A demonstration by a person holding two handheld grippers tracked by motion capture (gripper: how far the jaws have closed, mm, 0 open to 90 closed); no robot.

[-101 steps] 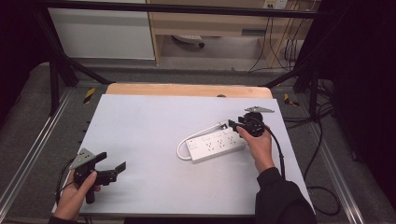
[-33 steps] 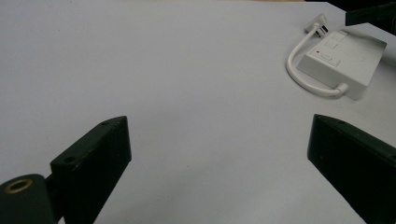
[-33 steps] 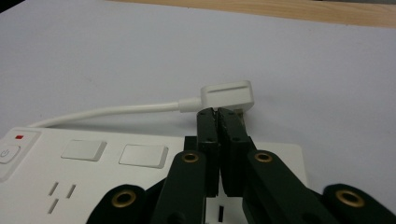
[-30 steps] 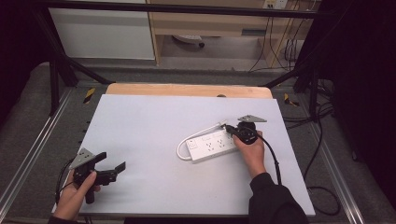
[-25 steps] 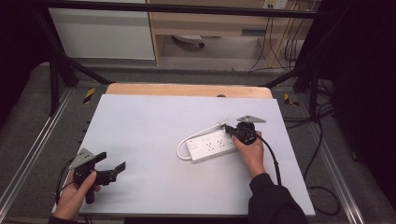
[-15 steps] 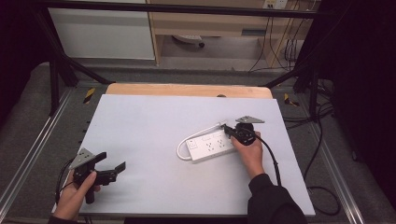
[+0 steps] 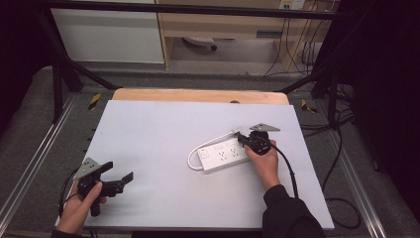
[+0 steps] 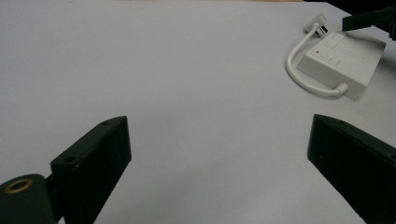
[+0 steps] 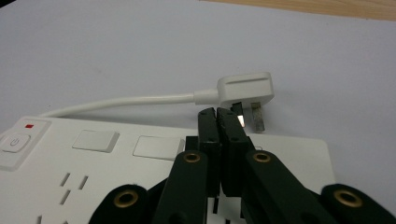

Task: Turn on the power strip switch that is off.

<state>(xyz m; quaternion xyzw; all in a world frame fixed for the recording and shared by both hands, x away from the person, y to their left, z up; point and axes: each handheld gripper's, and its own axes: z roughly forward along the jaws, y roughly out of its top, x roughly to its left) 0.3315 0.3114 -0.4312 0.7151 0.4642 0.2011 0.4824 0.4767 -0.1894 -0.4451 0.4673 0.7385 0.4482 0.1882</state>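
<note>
Here we look down on a pale grey desk (image 7: 163, 129) from above. A white power strip (image 7: 224, 155) lies right of the frame's centre, angled slightly, with its short white cord (image 7: 194, 157) looping out at its left end and running back along its far side to a white plug (image 7: 235, 132) that lies on the desk just beyond the strip.

The right hand-held gripper (image 7: 243, 140) sits over the right end of the strip, held by a hand (image 7: 265, 163) that comes up from the lower right. In the right gripper view we see the right hand-held gripper (image 9: 218, 116) with its two black jaws pressed flat together and nothing between them; their tips hover over the strip (image 9: 93, 158), just short of the plug (image 9: 245, 91) and its metal pins. We cannot tell whether the tips touch the strip.

In the lower left of the high view, the left hand-held gripper (image 7: 118, 174) is held by a hand (image 7: 79, 208) near the desk's edge, well apart from the strip. In the left gripper view its jaws stand wide apart over bare desk (image 8: 187, 93), with the strip (image 8: 343, 63) at the upper right.
</note>
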